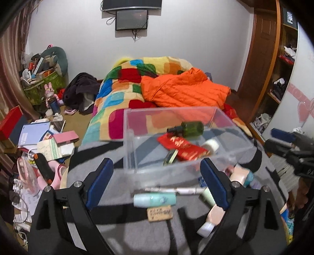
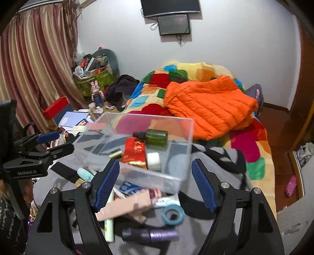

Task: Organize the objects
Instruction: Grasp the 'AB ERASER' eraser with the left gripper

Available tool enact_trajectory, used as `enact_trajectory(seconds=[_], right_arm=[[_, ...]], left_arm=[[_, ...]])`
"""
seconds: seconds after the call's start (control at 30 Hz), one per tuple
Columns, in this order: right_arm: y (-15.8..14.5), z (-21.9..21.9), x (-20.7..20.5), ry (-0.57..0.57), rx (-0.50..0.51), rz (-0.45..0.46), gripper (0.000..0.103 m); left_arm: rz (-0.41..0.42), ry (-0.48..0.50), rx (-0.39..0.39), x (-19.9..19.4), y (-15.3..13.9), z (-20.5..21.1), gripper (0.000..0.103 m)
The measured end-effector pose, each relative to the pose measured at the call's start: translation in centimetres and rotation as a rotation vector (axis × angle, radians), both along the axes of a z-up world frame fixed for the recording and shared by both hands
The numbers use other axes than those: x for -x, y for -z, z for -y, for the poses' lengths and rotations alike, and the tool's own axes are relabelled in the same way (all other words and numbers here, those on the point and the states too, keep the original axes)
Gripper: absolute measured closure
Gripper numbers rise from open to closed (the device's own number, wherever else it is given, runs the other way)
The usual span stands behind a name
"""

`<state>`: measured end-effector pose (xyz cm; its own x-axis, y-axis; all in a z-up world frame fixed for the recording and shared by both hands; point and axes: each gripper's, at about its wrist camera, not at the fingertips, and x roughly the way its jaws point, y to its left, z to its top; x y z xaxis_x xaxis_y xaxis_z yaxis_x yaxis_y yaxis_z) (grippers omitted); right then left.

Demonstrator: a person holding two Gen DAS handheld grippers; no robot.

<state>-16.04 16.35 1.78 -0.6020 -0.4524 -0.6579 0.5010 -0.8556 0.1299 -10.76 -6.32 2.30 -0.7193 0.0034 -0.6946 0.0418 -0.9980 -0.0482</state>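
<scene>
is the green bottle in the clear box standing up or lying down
Lying down. The green bottle rests on its side inside the clear box, black cap pointing left, beside the red packet.

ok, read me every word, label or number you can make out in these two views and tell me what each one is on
"GenRobot.AI": on the black body of the left gripper, seen from the right wrist view.
Gold characters on the red packet in the clear box: too blurred to read.
Handwriting on the small brown card: too small to read.
Print on the pale blue booklet and the dark sign at upper right: unreadable.
</scene>
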Motion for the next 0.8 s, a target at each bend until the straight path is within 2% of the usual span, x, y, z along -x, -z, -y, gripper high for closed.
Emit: enact_trajectory(seconds=[0.2,0.4,0.5,0.57,0.67,0.8], right_arm=[[2.8,-2.0,-1.3,0.040,-0.021,0.077,0.030],[6.7,-2.2,-3.2,0.031,-0.038,0.185,0.030],[7.7,-1.6,-4.4,0.018,-0.050,0.197,0.026],[8.0,-1.1,-5.0,0.018,-0.059,0.182,0.017],[8.3,-0.3,-5.1,0.006,-0.087,0.159,0.013],[9.2,0.3,-4.4,-0.006,-0.115,0.172,0.013]], left_arm=[[0.081,-0.018,0.008,-1.3,3.2,0.0,0.012],[0.187,-0.029,-0.026,-1.9,7.0,0.3,0.012],[0.223,-0.026,-0.027,-2.0,8.4,0.2,0.012],[0.236,-0.017,-0.020,-1.8,8.9,-0.1,0.012],[0.251,0.000,-0.003,-1.3,9.5,-0.6,0.012],[0.247,-0.003,0.013,-0.5,9.9,-0.9,0.012]])
